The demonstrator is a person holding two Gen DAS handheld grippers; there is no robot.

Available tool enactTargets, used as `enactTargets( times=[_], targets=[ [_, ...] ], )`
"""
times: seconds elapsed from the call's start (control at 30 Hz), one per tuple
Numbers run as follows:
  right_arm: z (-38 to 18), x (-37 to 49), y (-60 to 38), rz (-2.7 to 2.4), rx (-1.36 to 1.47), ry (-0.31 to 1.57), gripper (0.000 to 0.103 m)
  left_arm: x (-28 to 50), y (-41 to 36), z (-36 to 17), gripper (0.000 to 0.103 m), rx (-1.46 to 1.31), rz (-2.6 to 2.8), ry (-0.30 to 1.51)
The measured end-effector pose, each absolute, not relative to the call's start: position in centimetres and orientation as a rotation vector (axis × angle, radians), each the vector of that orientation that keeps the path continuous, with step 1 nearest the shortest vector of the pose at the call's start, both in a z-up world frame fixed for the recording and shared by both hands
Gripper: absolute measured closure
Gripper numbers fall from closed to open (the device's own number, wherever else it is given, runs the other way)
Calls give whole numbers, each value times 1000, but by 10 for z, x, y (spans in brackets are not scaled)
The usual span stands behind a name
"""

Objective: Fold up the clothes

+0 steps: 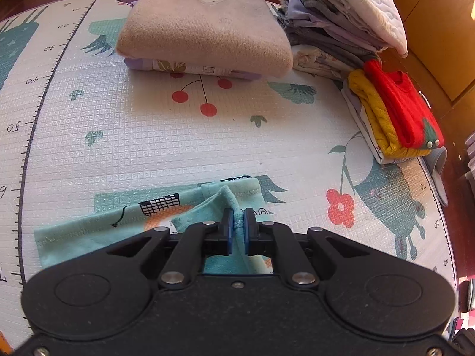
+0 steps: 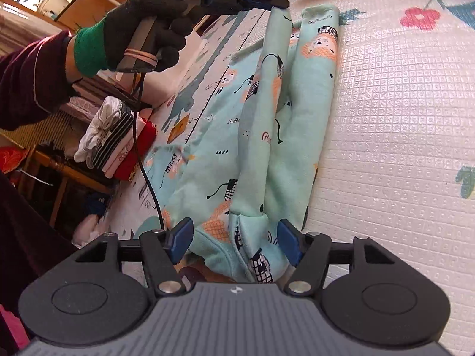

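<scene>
Mint-green clothing (image 2: 285, 136) printed with orange lions, small black grid-patterned houses and thin black squiggles lies on the patterned play mat (image 2: 400, 118), bunched lengthwise into two long padded rolls side by side with a flatter panel spreading off to their left. In the left wrist view the left gripper (image 1: 237, 228) has its blue pads pressed together on a raised ridge of this fabric near a stitched hem, the cloth (image 1: 166, 213) spreading flat to the left beneath it. Beyond, on the mat (image 1: 118, 136), sits a folded beige towel-like piece (image 1: 204, 32) on top of a lilac printed item, then to the right a leaning heap of grey and lilac garments (image 1: 332, 20), and at the far right a small pile with a mustard knit (image 1: 374, 118) and a red knit (image 1: 400, 106) on top. In the right wrist view a black-gloved hand with a green cuff (image 2: 142, 32) holds the left gripper (image 2: 279, 1) at the far end of the clothing, while the right gripper (image 2: 234, 243) hangs over the near end with its blue pads spread wide on either side of a folded corner, not touching it. At the left edge, off the mat, is a stack of striped, white and red folded items (image 2: 118, 145)
</scene>
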State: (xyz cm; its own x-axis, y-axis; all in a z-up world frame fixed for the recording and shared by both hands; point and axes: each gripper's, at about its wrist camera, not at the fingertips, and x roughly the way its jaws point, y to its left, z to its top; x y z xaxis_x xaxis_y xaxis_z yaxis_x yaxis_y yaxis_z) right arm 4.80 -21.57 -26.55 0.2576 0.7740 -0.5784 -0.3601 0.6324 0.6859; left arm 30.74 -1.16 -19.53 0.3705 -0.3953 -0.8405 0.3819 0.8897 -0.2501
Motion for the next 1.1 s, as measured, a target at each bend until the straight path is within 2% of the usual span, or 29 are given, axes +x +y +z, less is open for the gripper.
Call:
enactTargets(
  times=[0.03, 0.13, 0.23, 0.37, 0.47, 0.5, 0.57, 0.6, 0.7, 0.77, 0.9, 1.03, 1.1],
  targets=[
    [-266, 49, -211, 809, 432, 1054, 58, 309, -14, -194, 99, 3, -506, 1085],
    [-281, 54, -225, 756, 545, 1086, 76, 311, -16, -191, 99, 15, -523, 1083],
    [-293, 55, -239, 731, 664, 1107, 78, 311, -19, -193, 99, 4, -543, 1063],
    [-284, 56, -233, 751, 583, 1098, 75, 310, -22, -200, 99, 8, -556, 1042],
    [-261, 47, -222, 784, 405, 1022, 55, 310, -25, -204, 99, 15, -570, 1037],
    [-255, 46, -223, 790, 394, 1001, 52, 310, -26, -204, 99, 20, -575, 1035],
    [-245, 44, -224, 801, 382, 963, 52, 308, -27, -204, 99, 27, -587, 1028],
    [-244, 46, -228, 799, 412, 961, 54, 307, -27, -204, 99, 33, -591, 1025],
    [-252, 57, -234, 777, 509, 1004, 77, 305, -27, -204, 99, 36, -593, 1026],
    [-263, 62, -235, 754, 578, 1048, 85, 305, -28, -206, 99, 38, -594, 1028],
    [-283, 63, -243, 709, 706, 1125, 87, 304, -33, -208, 99, 52, -600, 1028],
    [-282, 59, -253, 685, 743, 1115, 87, 305, -34, -209, 99, 54, -593, 1025],
    [-282, 57, -256, 697, 779, 1109, 82, 306, -34, -210, 99, 53, -591, 1025]
  ],
)
